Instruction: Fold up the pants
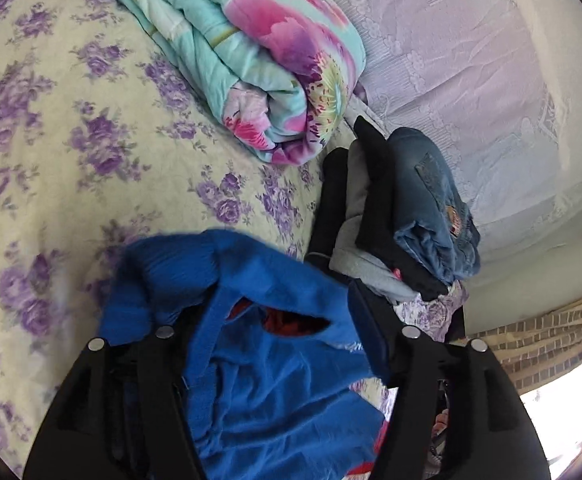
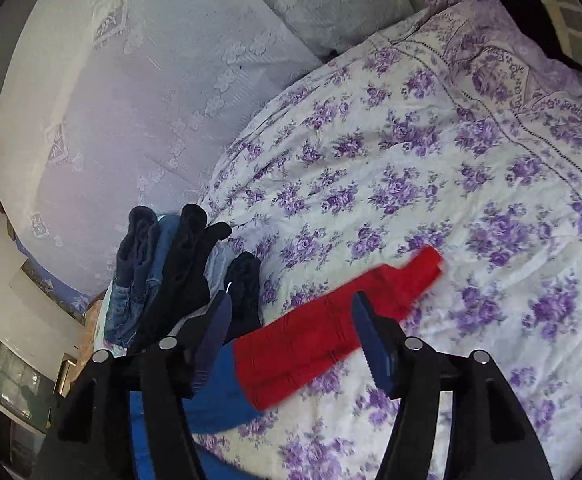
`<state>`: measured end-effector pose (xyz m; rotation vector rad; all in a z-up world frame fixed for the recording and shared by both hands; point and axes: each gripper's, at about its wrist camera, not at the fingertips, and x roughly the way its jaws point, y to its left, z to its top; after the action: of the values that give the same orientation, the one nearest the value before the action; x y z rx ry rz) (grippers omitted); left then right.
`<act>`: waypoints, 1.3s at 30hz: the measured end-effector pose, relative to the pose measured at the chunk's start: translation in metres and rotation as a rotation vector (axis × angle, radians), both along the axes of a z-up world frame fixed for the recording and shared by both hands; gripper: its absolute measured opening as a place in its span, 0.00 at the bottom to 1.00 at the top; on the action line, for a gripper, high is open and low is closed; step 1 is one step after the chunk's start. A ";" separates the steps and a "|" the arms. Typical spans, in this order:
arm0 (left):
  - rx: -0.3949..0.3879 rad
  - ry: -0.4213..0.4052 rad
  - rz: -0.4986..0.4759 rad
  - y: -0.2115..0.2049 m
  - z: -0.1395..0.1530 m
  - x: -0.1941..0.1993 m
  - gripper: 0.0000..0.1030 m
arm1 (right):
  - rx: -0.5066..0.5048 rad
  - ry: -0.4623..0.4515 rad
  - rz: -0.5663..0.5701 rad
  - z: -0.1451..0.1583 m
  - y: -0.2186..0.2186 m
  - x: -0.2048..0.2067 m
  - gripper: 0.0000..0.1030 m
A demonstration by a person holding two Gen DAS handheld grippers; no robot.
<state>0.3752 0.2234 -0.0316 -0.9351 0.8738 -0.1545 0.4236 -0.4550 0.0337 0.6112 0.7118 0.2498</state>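
The pants (image 1: 275, 364) are thick blue fleece with red showing inside a fold, and they lie bunched on the flowered bedsheet (image 1: 71, 128). My left gripper (image 1: 267, 320) stands open over them. The blue cloth lies between its jaws and drapes over the left finger. In the right wrist view a red part of the pants (image 2: 323, 332) stretches across the sheet (image 2: 431, 168), with blue cloth (image 2: 219, 396) beside it. My right gripper (image 2: 291, 320) is open above that red part, and its pads (image 2: 375, 340) stand apart from the cloth.
A stack of folded clothes (image 1: 407, 216), jeans on top, stands just beyond the pants, and shows as the stack (image 2: 171, 276) left of my right gripper. A rolled flowered quilt (image 1: 251, 60) lies further back. A lace-covered cushion (image 1: 471, 60) borders the bed.
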 end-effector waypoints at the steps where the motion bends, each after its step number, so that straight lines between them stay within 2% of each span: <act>1: 0.056 0.005 -0.001 0.000 0.004 -0.011 0.75 | -0.020 0.007 0.002 0.001 -0.006 -0.017 0.65; 3: 0.182 0.010 0.002 0.003 0.011 -0.035 0.83 | -0.037 0.010 0.009 -0.003 -0.018 -0.055 0.65; 5: 0.211 0.017 -0.026 0.007 0.011 -0.051 0.83 | -0.048 0.021 0.007 -0.014 -0.027 -0.102 0.65; 10: 0.157 0.023 -0.058 0.013 -0.001 -0.116 0.83 | -0.026 0.028 -0.006 -0.042 -0.035 -0.213 0.70; 13: 0.129 -0.001 -0.095 -0.001 -0.010 -0.151 0.83 | 0.007 0.062 -0.017 -0.063 -0.033 -0.255 0.71; 18: 0.079 -0.002 -0.133 -0.029 -0.028 -0.175 0.83 | 0.104 0.136 -0.027 -0.099 -0.030 -0.282 0.71; 24: 0.066 -0.019 -0.083 -0.043 -0.034 -0.152 0.83 | 0.157 0.138 -0.043 -0.111 -0.028 -0.278 0.71; 27: 0.095 -0.028 -0.060 -0.052 -0.034 -0.141 0.82 | 0.183 0.133 -0.056 -0.116 -0.029 -0.274 0.71; 28: 0.100 -0.032 -0.056 -0.055 -0.034 -0.138 0.78 | 0.203 0.128 -0.065 -0.117 -0.031 -0.273 0.71; 29: 0.094 -0.039 -0.051 -0.056 -0.034 -0.136 0.64 | 0.219 0.126 -0.074 -0.119 -0.034 -0.272 0.69; 30: 0.074 -0.045 -0.058 -0.057 -0.035 -0.134 0.55 | 0.232 0.122 -0.085 -0.120 -0.036 -0.270 0.67; 31: 0.040 -0.044 -0.073 -0.057 -0.039 -0.130 0.33 | 0.242 0.119 -0.092 -0.121 -0.038 -0.267 0.62; 32: -0.007 -0.036 -0.083 -0.055 -0.045 -0.127 0.17 | 0.252 0.116 -0.099 -0.123 -0.040 -0.264 0.54; 33: -0.038 -0.030 -0.086 -0.054 -0.050 -0.124 0.18 | 0.264 0.118 -0.099 -0.126 -0.042 -0.259 0.49; 34: -0.056 -0.024 -0.084 -0.053 -0.054 -0.123 0.16 | 0.283 0.123 -0.103 -0.130 -0.045 -0.253 0.39; 36: -0.072 -0.024 -0.081 -0.051 -0.058 -0.122 0.15 | 0.330 0.131 -0.107 -0.137 -0.049 -0.242 0.30; 37: -0.087 -0.029 -0.078 -0.050 -0.057 -0.123 0.14 | 0.333 0.129 -0.111 -0.138 -0.050 -0.239 0.19; 39: -0.119 -0.049 -0.064 -0.043 -0.049 -0.126 0.13 | 0.352 0.112 -0.114 -0.139 -0.050 -0.236 0.11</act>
<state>0.2493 0.1799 -0.0807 -1.0108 0.8561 -0.2861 0.1873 -0.5052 -0.1050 1.0041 0.7437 0.2380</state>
